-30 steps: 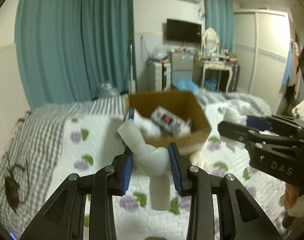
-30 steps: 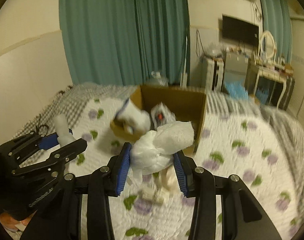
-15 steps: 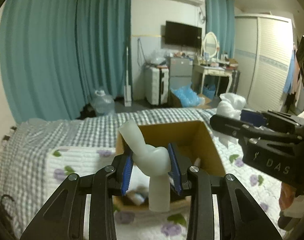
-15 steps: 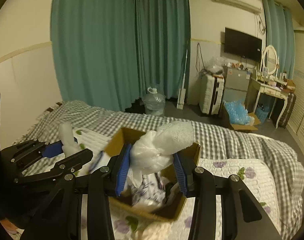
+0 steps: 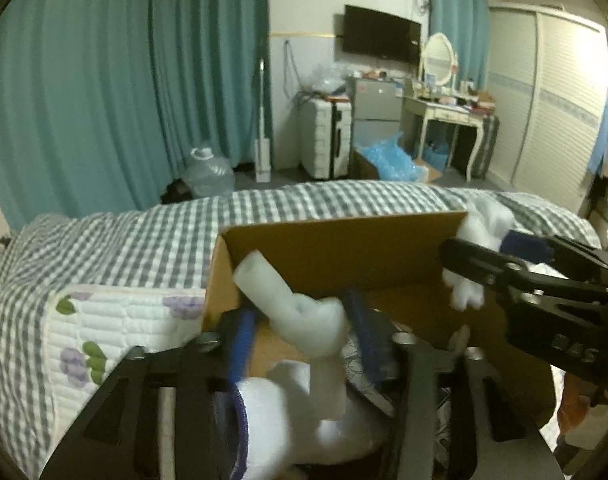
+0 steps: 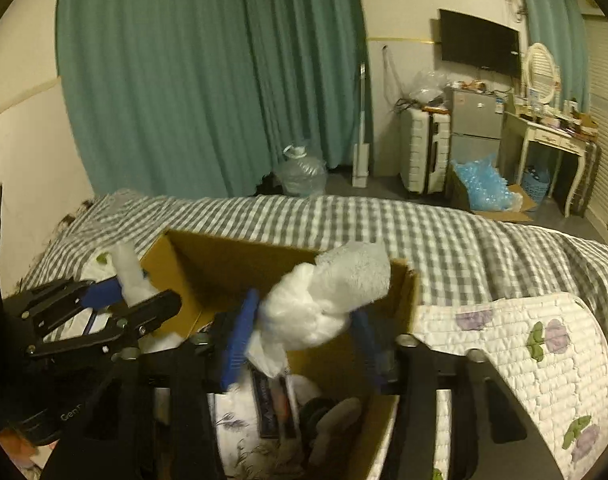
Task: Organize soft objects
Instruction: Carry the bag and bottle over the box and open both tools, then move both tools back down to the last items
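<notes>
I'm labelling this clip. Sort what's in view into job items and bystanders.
Job: knotted foam tube in the left claw; white fluffy bundle in the right claw; cardboard box.
Lying about: water jug, suitcase, dressing table, television.

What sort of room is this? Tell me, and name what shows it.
Most likely a bedroom. A bed with a checked cover fills the foreground, a dressing table with an oval mirror stands by the far wall, and a wardrobe with slatted doors is at the right.
</notes>
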A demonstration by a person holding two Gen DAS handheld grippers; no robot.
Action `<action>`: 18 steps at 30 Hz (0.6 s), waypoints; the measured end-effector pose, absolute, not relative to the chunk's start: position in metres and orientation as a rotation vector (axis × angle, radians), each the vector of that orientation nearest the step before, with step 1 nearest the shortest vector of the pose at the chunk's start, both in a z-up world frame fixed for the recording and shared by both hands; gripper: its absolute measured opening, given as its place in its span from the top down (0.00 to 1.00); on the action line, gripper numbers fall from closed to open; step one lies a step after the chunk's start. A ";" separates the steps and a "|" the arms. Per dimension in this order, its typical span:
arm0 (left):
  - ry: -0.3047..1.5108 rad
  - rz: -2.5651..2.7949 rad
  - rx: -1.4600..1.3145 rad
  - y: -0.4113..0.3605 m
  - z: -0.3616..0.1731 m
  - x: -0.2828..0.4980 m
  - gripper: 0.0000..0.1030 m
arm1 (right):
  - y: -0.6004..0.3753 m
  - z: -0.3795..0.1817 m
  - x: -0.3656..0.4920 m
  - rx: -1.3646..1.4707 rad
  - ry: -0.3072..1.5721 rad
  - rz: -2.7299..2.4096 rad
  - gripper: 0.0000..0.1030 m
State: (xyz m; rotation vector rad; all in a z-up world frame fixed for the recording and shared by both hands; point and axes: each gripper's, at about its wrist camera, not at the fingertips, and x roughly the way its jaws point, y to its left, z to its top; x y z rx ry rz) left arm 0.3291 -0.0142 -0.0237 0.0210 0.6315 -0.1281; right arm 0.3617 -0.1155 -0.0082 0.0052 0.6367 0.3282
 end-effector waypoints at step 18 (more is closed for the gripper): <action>0.314 -0.068 0.039 -0.007 0.142 0.158 0.18 | -0.157 0.155 0.206 -0.045 0.404 0.261 0.02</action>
